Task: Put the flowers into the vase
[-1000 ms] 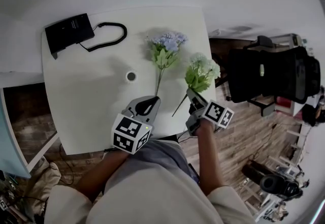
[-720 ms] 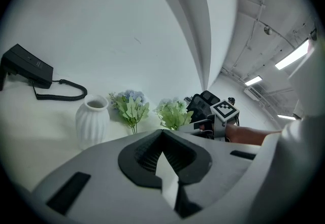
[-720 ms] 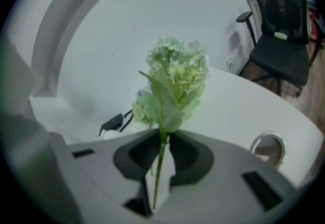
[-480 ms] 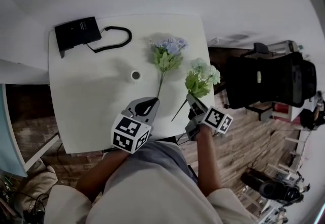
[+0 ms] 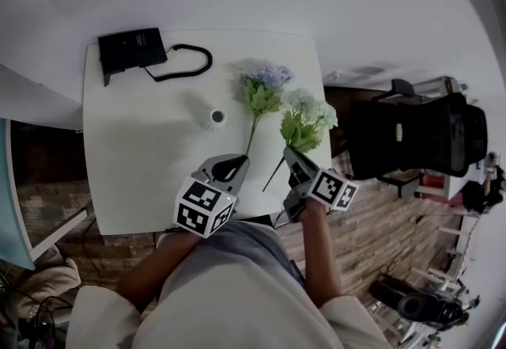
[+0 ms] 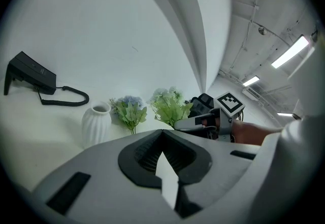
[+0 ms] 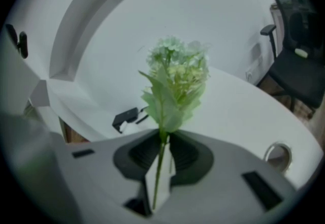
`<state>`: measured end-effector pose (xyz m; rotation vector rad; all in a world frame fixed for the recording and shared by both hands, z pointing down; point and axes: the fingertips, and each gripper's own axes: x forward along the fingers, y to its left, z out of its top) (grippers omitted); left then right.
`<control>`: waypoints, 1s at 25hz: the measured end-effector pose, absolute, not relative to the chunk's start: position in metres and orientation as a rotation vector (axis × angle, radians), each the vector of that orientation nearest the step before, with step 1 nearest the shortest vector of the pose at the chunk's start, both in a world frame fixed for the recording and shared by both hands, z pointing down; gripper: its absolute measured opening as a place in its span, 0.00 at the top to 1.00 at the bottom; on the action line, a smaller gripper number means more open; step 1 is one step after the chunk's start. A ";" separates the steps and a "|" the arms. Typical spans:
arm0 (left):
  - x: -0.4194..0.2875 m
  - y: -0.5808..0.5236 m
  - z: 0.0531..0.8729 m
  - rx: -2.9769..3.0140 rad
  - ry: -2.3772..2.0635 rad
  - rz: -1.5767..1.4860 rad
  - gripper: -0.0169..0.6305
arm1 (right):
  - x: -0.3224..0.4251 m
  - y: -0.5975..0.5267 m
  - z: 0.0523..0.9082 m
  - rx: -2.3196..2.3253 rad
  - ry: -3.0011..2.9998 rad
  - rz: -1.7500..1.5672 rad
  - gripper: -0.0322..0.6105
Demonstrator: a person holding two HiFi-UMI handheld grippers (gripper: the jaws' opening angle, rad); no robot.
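The white surface fills the middle of my head view. It is square, and its near edge sits right in front of the person carrying the rig. Off its right side stands a black office chair, well apart from the work. In the far left corner lies a black telephone with its coiled cord trailing right, out of the way of both hands.

The left tongs hover over the near edge with their tips together and nothing between them. They point toward the vase, and I read them as parked there so the other hand has room. The right tongs are closed narrowly on the thin stem of the white-green flower. The grip is low on the stem, so the leafy head stands up and away from the tips and a short length of stem hangs free below. I think that low grip makes sense, because the free end is what has to find the opening.

The blue flower lies flat on the surface just left of the held one. Its head points far and its stem runs back toward the left tongs, an easy line for a later pick. I cannot tell whether the stem end touches them.

The small white ribbed vase stands upright with an empty mouth, just left of the blue flower. I need to carry the held stem leftward over it.
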<state>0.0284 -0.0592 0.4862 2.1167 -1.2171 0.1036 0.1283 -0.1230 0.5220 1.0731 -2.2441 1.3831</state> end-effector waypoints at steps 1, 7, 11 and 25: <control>0.028 -0.059 0.485 2.117 -1.221 0.101 0.94 | 0.125 -0.123 0.519 1.061 -2.255 1.374 0.84; 0.024 -0.059 0.484 2.113 -1.231 0.091 0.94 | 0.101 -0.126 0.501 0.971 -2.327 1.320 0.84; 0.022 -0.059 0.483 2.106 -1.242 0.083 0.94 | 0.087 -0.132 0.488 0.909 -2.379 1.269 0.84; 0.016 -0.054 0.490 2.062 -1.270 0.084 0.94 | 0.031 -0.147 0.445 0.675 -2.551 1.037 0.84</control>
